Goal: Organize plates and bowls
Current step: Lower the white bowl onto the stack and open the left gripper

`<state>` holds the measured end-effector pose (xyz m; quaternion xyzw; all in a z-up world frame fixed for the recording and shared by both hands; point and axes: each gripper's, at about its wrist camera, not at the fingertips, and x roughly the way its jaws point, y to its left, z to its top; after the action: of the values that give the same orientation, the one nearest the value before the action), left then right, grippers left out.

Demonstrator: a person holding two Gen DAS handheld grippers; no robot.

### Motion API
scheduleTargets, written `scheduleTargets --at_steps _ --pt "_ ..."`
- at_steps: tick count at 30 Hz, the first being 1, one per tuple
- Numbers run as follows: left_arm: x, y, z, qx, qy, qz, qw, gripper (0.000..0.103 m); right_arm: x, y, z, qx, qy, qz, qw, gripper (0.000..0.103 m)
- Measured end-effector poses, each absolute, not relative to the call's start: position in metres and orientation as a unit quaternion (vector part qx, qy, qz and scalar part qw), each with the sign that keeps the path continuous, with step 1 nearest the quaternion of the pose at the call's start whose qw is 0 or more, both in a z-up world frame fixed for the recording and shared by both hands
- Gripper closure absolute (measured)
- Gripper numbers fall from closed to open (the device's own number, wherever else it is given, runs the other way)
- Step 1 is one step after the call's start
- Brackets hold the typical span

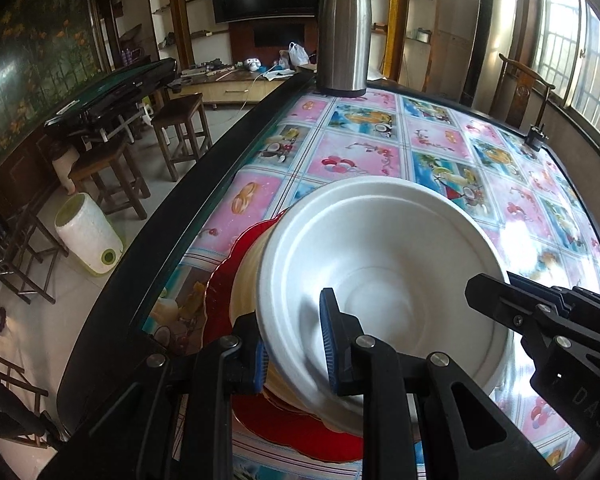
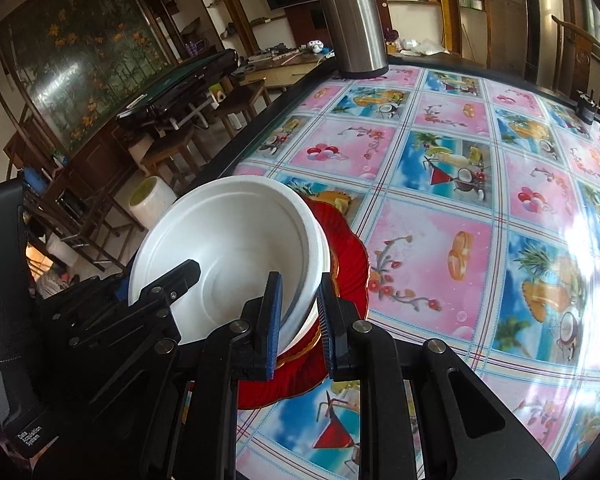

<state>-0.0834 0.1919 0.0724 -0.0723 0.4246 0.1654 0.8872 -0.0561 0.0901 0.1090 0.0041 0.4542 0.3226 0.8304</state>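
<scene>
A white foam bowl [image 1: 384,256] sits on top of a stack of cream bowls [image 1: 246,276], which stands on a red scalloped plate [image 1: 292,428] near the table's left edge. My left gripper [image 1: 296,348] straddles the white bowl's near-left rim, one blue pad inside and one outside. My right gripper [image 2: 298,320] straddles the same bowl [image 2: 228,248] at its right rim, above the red plate [image 2: 346,256]. Each gripper shows in the other's view: the right one [image 1: 540,320], the left one [image 2: 156,292]. Both bowl rims sit between the pads; contact looks close.
A steel thermos jug [image 1: 343,36] stands at the table's far edge. The table [image 1: 460,148] has a glossy patterned cloth and a dark raised rim. A small black clamp [image 1: 537,136] sits at the far right edge. Stools [image 1: 180,128] and a white appliance [image 1: 88,236] stand on the floor left.
</scene>
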Motion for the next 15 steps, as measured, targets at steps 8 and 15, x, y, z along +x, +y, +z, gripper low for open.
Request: scheduleTargets --at_steps 8,15 --pt "-0.082 0.2 0.062 -0.075 0.431 0.173 0.882 0.081 -0.051 0.104 0.1 -0.01 0.459 0.319 0.829 0.085" --pt "-0.082 0.201 0.058 -0.07 0.428 0.178 0.883 0.08 -0.047 0.103 0.092 0.001 0.466 0.316 0.827 0.085"
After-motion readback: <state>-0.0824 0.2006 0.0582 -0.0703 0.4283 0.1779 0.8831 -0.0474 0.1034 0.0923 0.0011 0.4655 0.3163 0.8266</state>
